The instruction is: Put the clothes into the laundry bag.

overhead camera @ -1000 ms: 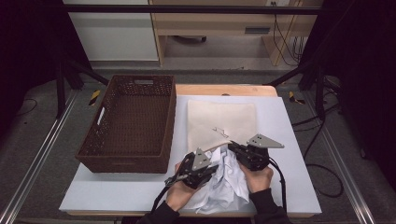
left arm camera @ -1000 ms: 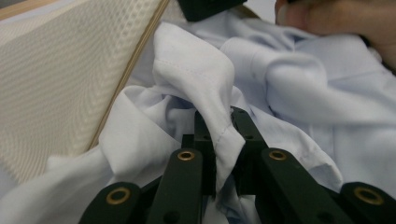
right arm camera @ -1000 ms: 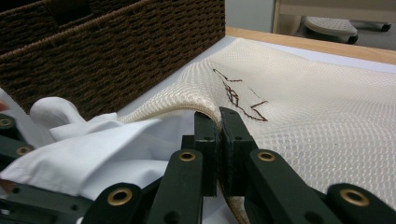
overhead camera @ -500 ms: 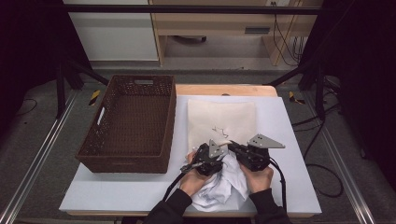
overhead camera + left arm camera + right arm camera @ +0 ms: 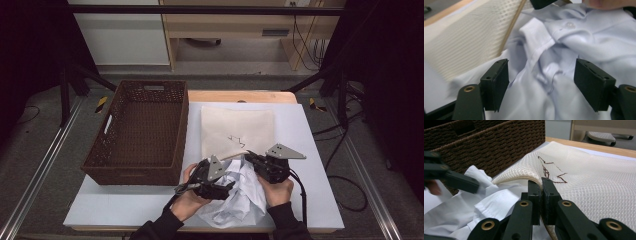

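Shirt lies crumpled under the wide-open left gripper; right gripper pinches the mesh bag's rim up. Next, likely: grasp shirt, stuff inside.

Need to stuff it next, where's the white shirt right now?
In the high view the white shirt lies crumpled at the table's near edge, between both hand-held grippers, touching the mesh bag.

The right gripper pinches the cream mesh bag by its hem, lifted over a white shirt; a wicker basket stands behind, perhaps touching it.
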A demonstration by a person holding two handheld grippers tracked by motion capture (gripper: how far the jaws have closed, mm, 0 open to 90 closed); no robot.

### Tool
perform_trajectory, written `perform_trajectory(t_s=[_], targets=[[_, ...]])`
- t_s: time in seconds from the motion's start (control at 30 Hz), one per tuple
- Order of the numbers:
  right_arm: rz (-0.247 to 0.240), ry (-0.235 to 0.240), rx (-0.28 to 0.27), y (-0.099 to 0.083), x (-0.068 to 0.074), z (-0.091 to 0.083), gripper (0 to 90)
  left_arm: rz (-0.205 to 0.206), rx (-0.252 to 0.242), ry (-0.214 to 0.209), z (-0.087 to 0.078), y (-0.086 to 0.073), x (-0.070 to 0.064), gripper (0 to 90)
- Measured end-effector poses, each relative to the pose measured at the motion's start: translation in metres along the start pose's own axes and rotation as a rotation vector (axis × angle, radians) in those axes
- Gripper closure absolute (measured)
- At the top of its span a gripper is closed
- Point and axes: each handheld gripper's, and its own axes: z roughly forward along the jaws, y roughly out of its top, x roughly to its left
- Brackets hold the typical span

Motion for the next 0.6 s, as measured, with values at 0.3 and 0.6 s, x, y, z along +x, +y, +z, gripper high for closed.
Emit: perform_trajectory(t_s=[0.3, 0.6], targets=[[-0.002, 0.008, 0.009, -0.001, 0.002, 0.001, 86.5, -0.114, 0.067, 0.025, 0.003, -0.039, 0.021, 26.6], [-0.009, 0.01, 0.016, -0.002, 0.005, 0.003, 86.5, -0.106, 0.05, -0.018, 0.011, -0.049, 0.015, 65.4]])
